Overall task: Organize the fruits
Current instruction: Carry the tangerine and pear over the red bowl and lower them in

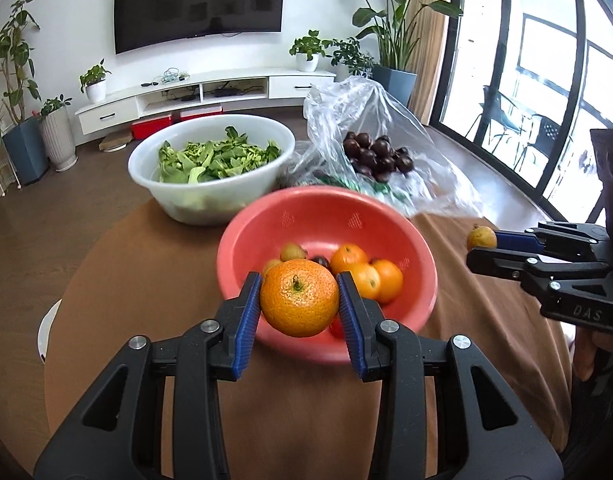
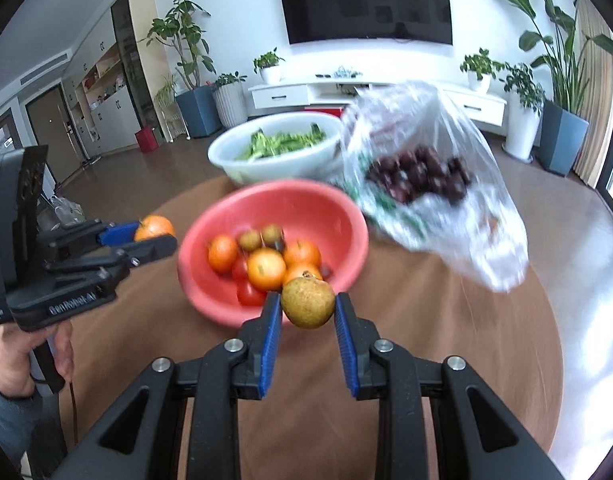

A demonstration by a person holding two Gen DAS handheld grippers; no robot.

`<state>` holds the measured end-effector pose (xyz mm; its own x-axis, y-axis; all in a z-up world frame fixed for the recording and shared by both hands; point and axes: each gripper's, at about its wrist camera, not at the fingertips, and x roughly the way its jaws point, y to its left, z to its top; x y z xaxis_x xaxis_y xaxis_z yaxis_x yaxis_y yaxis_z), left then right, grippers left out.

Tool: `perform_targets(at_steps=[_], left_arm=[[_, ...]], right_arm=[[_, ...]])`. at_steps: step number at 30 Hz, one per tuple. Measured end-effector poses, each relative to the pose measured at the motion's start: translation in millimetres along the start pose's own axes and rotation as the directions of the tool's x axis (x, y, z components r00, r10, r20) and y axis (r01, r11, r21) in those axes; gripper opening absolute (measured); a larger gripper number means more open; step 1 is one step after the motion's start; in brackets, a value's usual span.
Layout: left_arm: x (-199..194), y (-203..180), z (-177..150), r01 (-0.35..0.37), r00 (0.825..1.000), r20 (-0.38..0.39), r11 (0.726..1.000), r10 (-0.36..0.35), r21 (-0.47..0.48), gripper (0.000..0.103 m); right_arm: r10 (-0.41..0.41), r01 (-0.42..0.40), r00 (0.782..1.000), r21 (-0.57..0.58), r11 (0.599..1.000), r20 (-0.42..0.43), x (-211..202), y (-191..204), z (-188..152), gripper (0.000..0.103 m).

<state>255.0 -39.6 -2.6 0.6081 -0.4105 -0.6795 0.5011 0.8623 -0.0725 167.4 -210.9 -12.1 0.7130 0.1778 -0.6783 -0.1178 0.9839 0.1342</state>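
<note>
- Your left gripper (image 1: 299, 307) clamped an orange (image 1: 299, 298); your right gripper (image 2: 307, 309) pinched a brown fruit (image 2: 308, 303), frame centre.
- Both were lifted from the pink bowl (image 1: 410, 240); next, sorting each apart.

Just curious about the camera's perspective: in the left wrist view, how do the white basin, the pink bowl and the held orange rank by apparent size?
1. Pink bowl
2. White basin, about alike; the bowl is nearer, so unsure.
3. Orange, smallest, though closest.

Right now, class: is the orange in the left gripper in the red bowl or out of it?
Out. The orange is clamped between the left gripper's blue pads, held in the air in front of the red bowl.
</note>
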Motion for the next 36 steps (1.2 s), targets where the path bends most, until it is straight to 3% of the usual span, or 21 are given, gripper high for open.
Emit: perform_targets(at_steps=[7, 17, 36], left_arm=[[34.5, -2.5, 10.9, 0.004, 0.999, -0.045, 1.000, -0.003, 0.019, 0.035], [89.3, -4.7, 10.7, 0.014, 0.995, -0.100, 1.000, -0.011, 0.027, 0.036], [104.5, -7.2, 11.6, 0.001, 0.995, -0.103, 0.999, 0.003, 0.039, 0.037]], right_arm=[[-0.018, 0.018, 0.999, -0.004, 1.000, -0.045, 42.1, 9.8, 29.2, 0.029], [-0.054, 0.056, 0.993, 0.012, 0.998, -0.107, 82.4, 2.3, 33.5, 0.029], [-0.075, 0.077, 0.984, 0.008, 0.997, -0.163, 106.4, -3.9, 25.4, 0.030]])
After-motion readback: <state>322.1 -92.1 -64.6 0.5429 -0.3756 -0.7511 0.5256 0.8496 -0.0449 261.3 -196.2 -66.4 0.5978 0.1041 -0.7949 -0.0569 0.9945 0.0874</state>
